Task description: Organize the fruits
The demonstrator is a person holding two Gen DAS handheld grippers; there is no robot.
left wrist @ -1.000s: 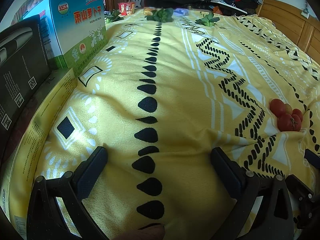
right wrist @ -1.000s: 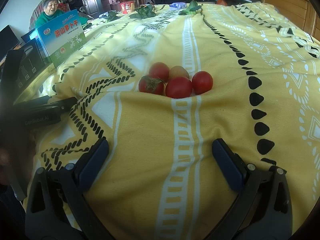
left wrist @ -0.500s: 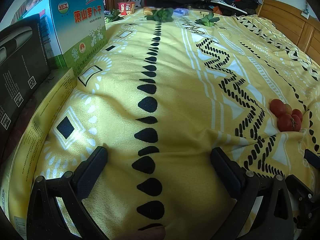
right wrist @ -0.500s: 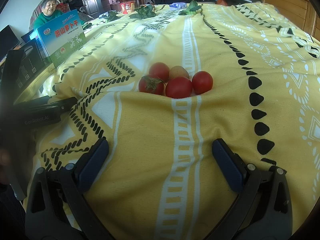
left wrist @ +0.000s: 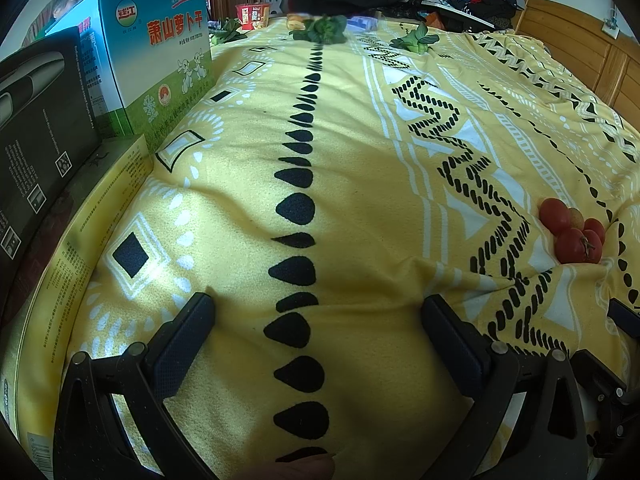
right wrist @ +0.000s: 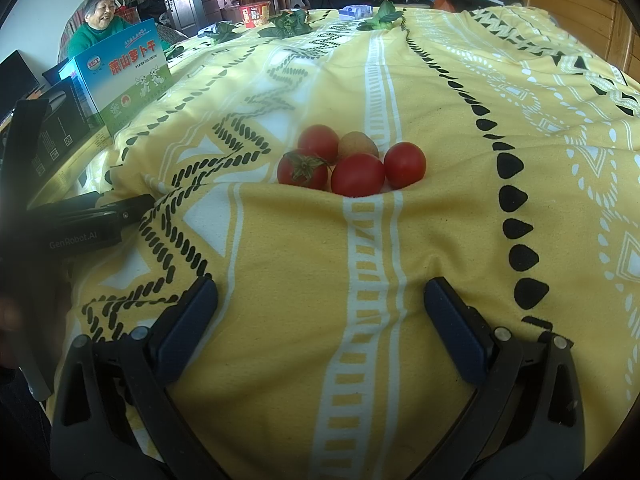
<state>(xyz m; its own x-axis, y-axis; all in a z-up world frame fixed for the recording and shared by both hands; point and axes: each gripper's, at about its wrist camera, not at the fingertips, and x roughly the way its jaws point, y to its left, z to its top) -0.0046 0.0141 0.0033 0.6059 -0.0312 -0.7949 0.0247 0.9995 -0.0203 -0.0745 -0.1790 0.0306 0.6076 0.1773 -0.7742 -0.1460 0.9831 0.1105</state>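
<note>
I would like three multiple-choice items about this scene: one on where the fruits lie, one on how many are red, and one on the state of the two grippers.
1. Where does the fruit pile lie?
A. On the yellow blanket
B. Inside the blue box
C. Between the right gripper's fingers

2. How many fruits in the pile are red?
A. Two
B. Four
C. Six

3. What state are the left gripper and right gripper in?
A. Both shut on fruit
B. Only the left holds fruit
C. Both open and holding nothing

Key: 1 A, the pile sits in a dip of the blanket; 2 B, four red ones surround one brownish one; 3 C, only blanket shows between the spread fingers.
</note>
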